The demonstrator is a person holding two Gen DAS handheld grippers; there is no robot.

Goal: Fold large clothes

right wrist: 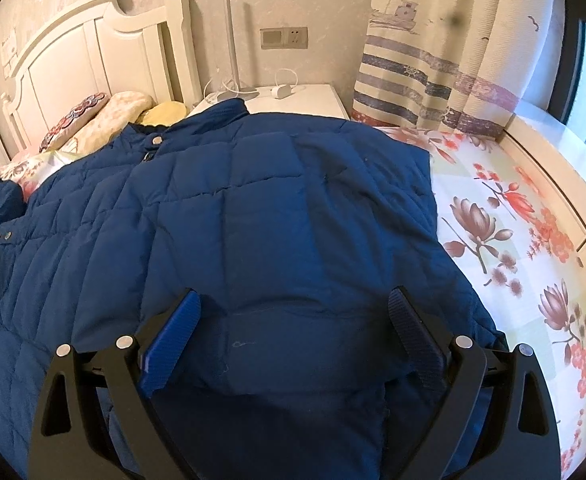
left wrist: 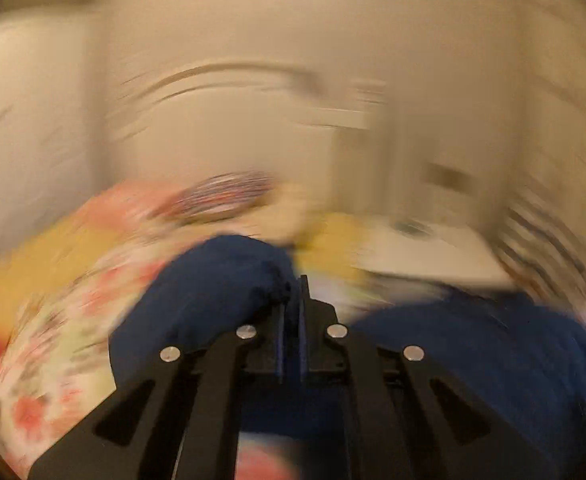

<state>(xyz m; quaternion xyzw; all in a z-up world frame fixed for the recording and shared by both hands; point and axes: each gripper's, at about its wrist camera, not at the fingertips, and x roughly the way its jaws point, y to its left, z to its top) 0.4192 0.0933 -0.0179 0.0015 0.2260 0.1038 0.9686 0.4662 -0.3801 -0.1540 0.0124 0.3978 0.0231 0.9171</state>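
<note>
Two grippers: left gripper [left wrist: 293, 300] fingers pinch blue jacket [right wrist: 253, 208]; right gripper [right wrist: 293, 320] spread, near pillows [right wrist: 105, 116].

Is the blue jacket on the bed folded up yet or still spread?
Mostly spread: the blue jacket lies flat across the floral bedsheet, collar toward the headboard. Its left side is out of clear view.
</note>
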